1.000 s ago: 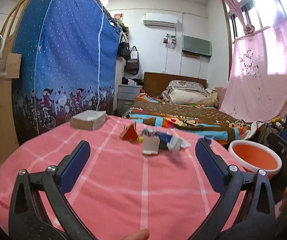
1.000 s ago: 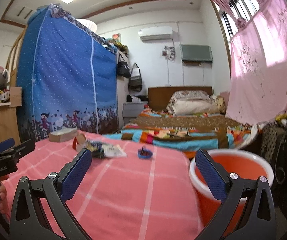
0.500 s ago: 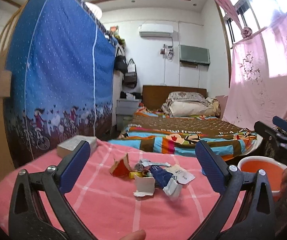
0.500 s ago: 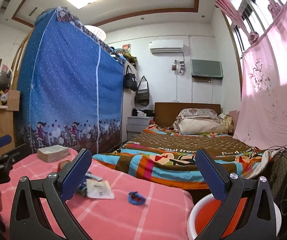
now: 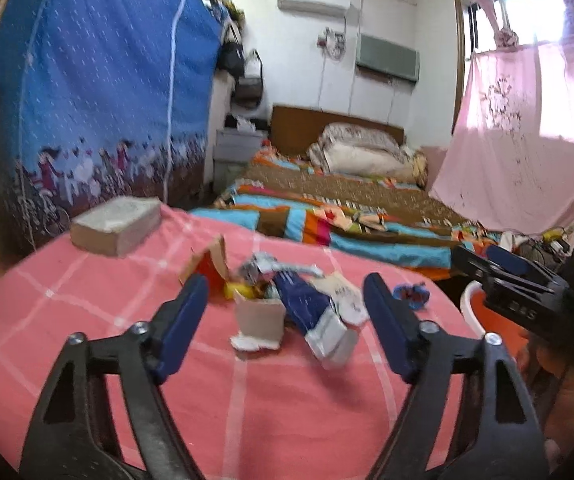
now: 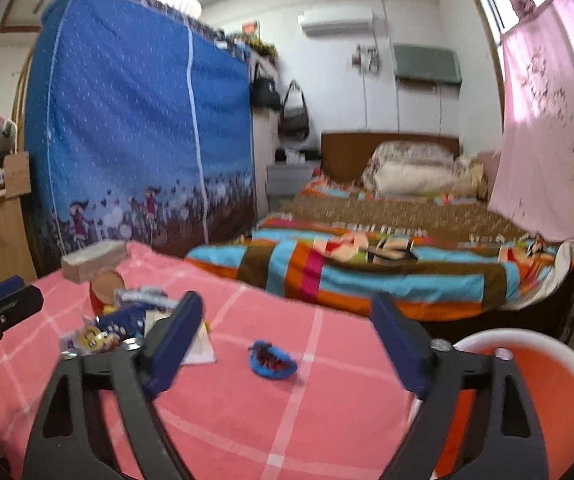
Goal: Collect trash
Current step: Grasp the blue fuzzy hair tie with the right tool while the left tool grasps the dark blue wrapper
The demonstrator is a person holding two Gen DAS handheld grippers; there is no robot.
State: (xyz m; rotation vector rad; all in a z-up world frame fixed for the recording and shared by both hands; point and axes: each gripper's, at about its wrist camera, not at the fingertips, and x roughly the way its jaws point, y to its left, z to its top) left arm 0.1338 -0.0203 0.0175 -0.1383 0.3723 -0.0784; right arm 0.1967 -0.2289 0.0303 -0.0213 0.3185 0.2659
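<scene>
Fingers (image 5: 185, 332) of our left gripper (image 5: 287, 320) stand wide apart and empty, low over the desk (image 5: 87, 320) with its pink checked cloth. Between them, just beyond the tips, lies the trash pile (image 5: 287, 304): a torn cardboard scrap (image 5: 259, 316), a blue-and-silver wrapper (image 5: 315, 316), and an orange carton piece (image 5: 207, 260) at the far left of the heap. A small blue scrap (image 6: 273, 362) sits apart, to the right of the pile. Fingers (image 6: 173, 344) of our right gripper (image 6: 287, 344) are likewise spread apart, holding nothing, framing that blue scrap. The orange bucket (image 6: 547, 392) with a white rim stands at the desk's right edge, near side. A tan box (image 5: 117, 226) rests far left on the desk.
</scene>
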